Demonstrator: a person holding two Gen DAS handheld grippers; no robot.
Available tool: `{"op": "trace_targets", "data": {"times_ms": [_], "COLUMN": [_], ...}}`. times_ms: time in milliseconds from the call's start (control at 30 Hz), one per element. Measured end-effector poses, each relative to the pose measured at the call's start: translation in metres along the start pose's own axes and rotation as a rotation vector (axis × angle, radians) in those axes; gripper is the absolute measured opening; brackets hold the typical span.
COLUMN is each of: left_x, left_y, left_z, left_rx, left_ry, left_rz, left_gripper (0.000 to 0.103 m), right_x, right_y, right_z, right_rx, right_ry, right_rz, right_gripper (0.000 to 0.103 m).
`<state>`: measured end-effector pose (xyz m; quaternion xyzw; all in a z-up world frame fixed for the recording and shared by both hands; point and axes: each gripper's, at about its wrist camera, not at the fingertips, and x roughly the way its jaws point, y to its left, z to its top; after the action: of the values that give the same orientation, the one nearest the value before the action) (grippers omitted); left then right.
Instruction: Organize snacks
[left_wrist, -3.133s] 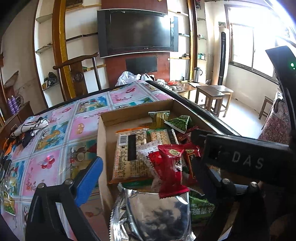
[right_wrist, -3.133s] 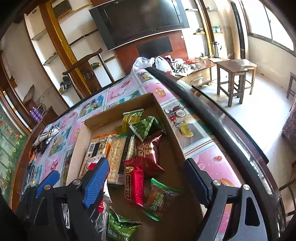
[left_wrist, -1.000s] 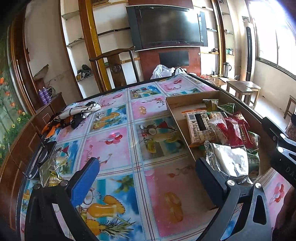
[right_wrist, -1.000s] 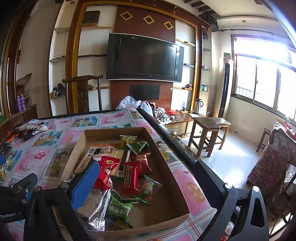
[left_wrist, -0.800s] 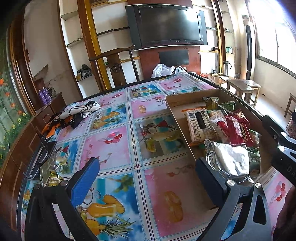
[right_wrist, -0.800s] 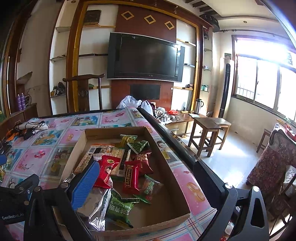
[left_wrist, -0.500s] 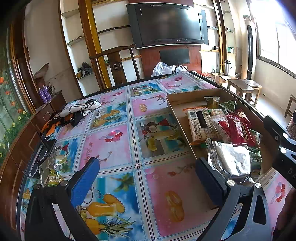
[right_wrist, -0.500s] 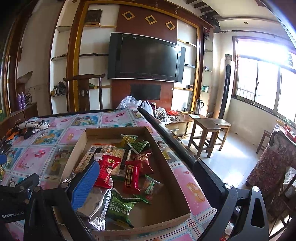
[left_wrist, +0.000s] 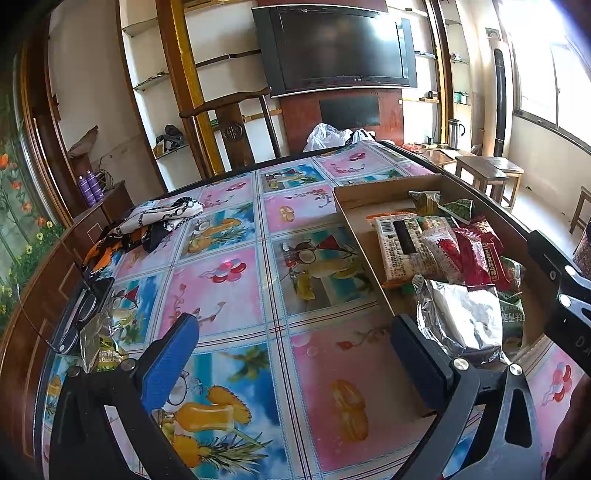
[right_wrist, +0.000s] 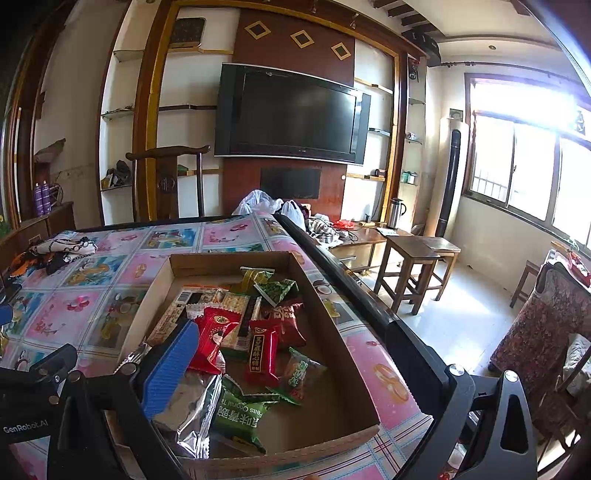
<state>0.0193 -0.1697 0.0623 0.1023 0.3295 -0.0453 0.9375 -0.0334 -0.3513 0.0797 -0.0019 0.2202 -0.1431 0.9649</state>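
Left wrist view — gripper (left_wrist: 295, 354) unmoved, empty.

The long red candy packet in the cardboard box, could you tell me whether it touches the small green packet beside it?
Touching. In the right wrist view, the long red candy packet overlaps the small green packet at its left edge, no gap showing.

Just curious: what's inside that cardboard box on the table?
The cardboard box holds wrapped snacks: red packets, green pea bags, a silver foil bag, crackers. Whatever lies beneath them is covered.
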Motion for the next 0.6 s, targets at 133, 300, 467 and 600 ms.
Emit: {"op": "trace_targets", "data": {"times_ms": [133, 300, 467, 600], "left_x": [0.0003, 0.0000, 0.0006, 0.0020], "left_y": [-0.0001, -0.0002, 0.0006, 0.0056], "left_z": [-0.0002, 0.0000, 0.0001, 0.0015], "left_rx": [0.002, 0.006, 0.006, -0.015], "left_ry": [0.002, 0.001, 0.005, 0.022], "left_rz": [0.000, 0.001, 0.000, -0.037], "left_gripper": [0.103, 0.103, 0.103, 0.102], "right_x": [0.0000, -0.0001, 0.0002, 0.0002], "right_y": [-0.0003, 0.0002, 0.0007, 0.0003], "right_z": [0.0001, 0.0002, 0.0004, 0.0001], "right_rx": [0.001, 0.000, 0.001, 0.001], "right_ry": [0.000, 0.000, 0.001, -0.002], "right_rz": [0.000, 0.001, 0.001, 0.001], "right_gripper": [0.102, 0.102, 0.102, 0.102]}}
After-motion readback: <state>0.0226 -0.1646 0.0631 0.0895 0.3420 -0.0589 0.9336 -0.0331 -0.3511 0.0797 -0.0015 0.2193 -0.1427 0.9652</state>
